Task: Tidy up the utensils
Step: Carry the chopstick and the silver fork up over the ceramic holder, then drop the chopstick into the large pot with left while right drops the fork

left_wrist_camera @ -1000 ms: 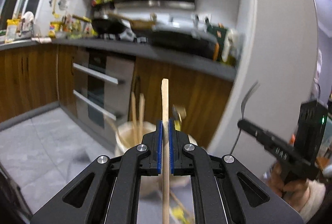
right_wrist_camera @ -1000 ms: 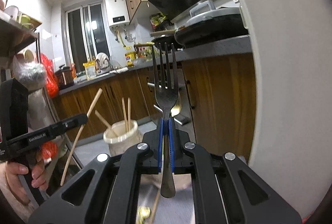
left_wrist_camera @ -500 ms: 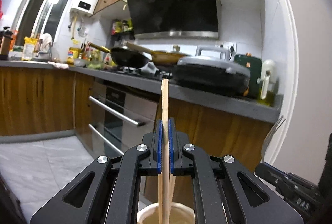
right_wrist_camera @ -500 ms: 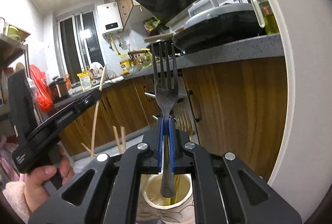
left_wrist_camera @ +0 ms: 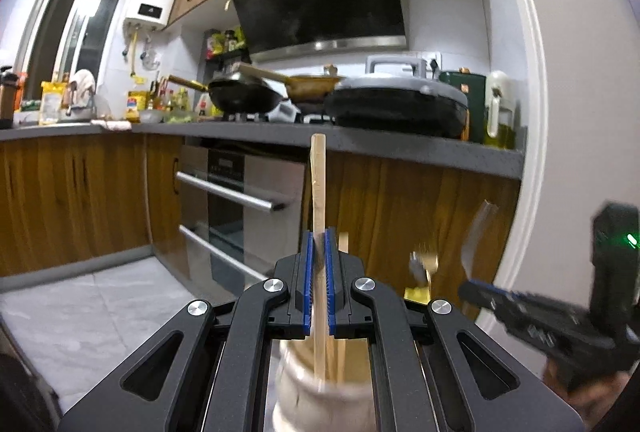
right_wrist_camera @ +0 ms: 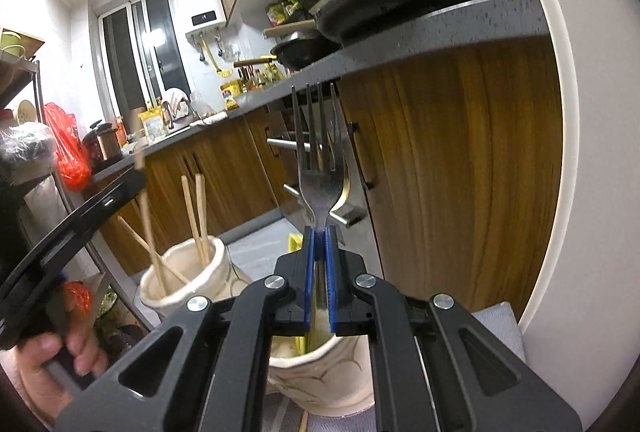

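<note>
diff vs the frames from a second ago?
Both hands came down over the cream holders: the chopstick in the left gripper now dips into one holder, and the fork in the right gripper reaches into the other. Nothing released; both grips unchanged.

Chopsticks (right_wrist_camera: 196, 216) crowd the left cup (right_wrist_camera: 180, 284); cabinet (right_wrist_camera: 460, 172) blocks beyond.

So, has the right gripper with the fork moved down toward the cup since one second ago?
Yes. The right gripper has come down: the fork handle now dips into the cream cup, and the countertop edge sits higher.
</note>
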